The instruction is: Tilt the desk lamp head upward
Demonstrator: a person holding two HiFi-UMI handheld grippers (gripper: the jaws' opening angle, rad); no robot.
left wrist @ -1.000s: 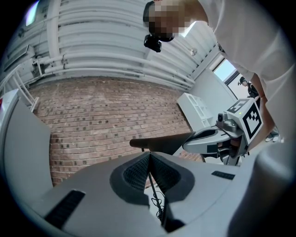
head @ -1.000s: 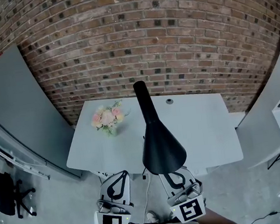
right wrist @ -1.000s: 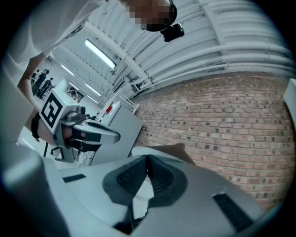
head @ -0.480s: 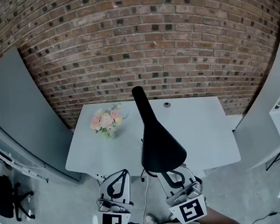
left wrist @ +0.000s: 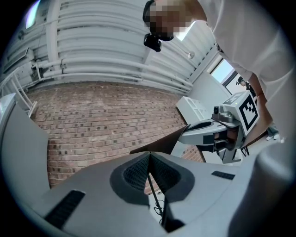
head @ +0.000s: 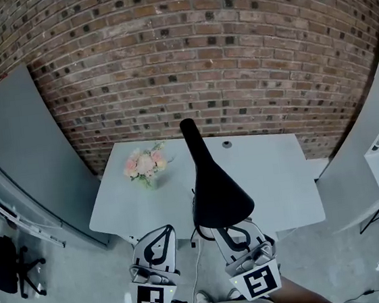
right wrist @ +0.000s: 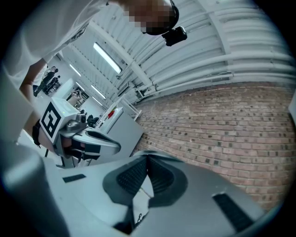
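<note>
Sitting just ahead of your right jaws, the black lamp head [head: 216, 195] hangs over the white desk [head: 273, 172], narrow end toward the brick wall [head: 186, 59]. Your right gripper [head: 227, 233] is right under the head's wide rim, contact unclear, jaws pressed together and empty. Your left gripper [head: 165, 233] is beside it, jaws together too, empty. Flowers [head: 144, 163] sit on the desk ahead of the left jaws.

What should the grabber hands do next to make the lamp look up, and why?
Probably open the right gripper and bring it up to the near rim of the black lamp head. Its jaws are together with nothing between them, and in the head view it sits just below that rim. The left gripper is also shut and empty but off to the side, so the right one looks handier.
</note>
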